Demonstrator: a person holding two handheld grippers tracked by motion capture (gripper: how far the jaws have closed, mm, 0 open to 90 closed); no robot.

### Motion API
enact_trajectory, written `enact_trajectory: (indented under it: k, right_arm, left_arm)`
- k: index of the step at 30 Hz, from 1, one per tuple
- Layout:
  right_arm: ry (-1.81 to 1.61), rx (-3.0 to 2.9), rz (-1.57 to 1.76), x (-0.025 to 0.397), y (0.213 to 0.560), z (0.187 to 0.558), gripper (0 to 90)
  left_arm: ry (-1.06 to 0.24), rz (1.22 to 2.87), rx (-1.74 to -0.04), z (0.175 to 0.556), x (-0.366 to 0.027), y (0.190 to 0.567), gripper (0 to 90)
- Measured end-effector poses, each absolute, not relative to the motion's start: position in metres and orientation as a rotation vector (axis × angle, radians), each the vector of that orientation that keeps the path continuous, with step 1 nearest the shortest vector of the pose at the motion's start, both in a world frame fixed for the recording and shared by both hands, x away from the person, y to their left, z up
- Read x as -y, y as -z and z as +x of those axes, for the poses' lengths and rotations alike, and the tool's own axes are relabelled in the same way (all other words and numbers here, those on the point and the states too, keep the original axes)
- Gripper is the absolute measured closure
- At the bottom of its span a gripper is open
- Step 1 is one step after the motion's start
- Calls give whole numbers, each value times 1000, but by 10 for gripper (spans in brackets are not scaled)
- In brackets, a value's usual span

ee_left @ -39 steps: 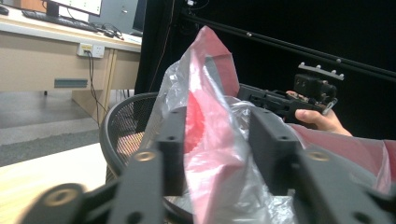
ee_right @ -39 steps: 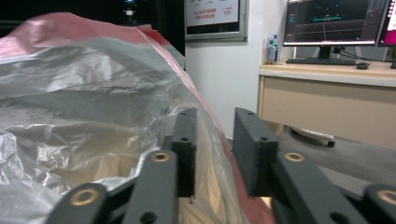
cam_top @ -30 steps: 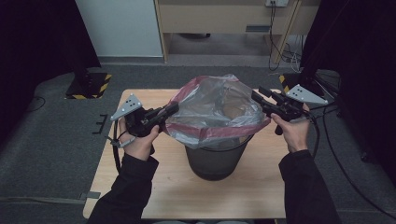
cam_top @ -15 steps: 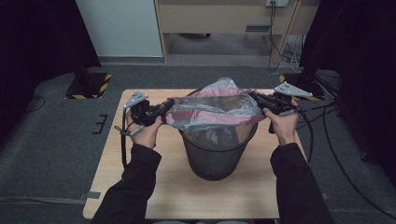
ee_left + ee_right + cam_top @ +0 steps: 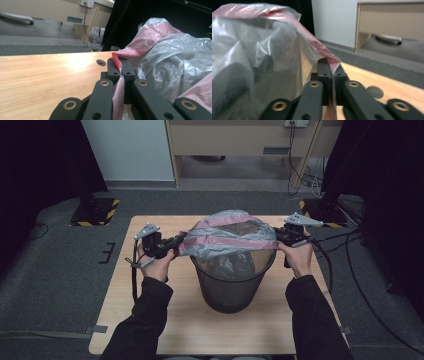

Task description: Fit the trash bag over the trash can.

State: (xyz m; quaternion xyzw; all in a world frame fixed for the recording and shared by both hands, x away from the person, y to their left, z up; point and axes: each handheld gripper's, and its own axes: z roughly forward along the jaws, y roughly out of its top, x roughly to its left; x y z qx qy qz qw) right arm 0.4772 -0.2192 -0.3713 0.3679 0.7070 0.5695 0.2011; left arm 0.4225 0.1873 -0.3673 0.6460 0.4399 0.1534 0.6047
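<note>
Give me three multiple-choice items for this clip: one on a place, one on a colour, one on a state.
1. Where does the mesh bin stand?
A. on the wooden table
B. on the grey floor
C. on a shelf

2. What colour is the band along the plastic bag edge?
A. green
B. pink-red
C. yellow

3. How do the left gripper and right gripper stand?
A. both open, clear of the bag
B. one open, one shut
C. both shut on the bag's edge

Answers: 1 A, the high view shows the bin on the tabletop; 2 B, the band reads pink-red in all views; 3 C, each gripper view shows film pinched between closed jaws.
</note>
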Motion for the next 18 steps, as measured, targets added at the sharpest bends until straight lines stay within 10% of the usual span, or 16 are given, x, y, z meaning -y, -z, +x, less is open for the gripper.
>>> enact_trajectory:
  k: [5,18]
  right_arm:
    - [-1680,-1863,978,230,364,477,752]
    - [-1754,-1770,943,226,359,485,691]
  left_arm:
    - [-394,1392,-959,422,-200,365,685]
    - [-487,1370,-835,425,-200,354,525]
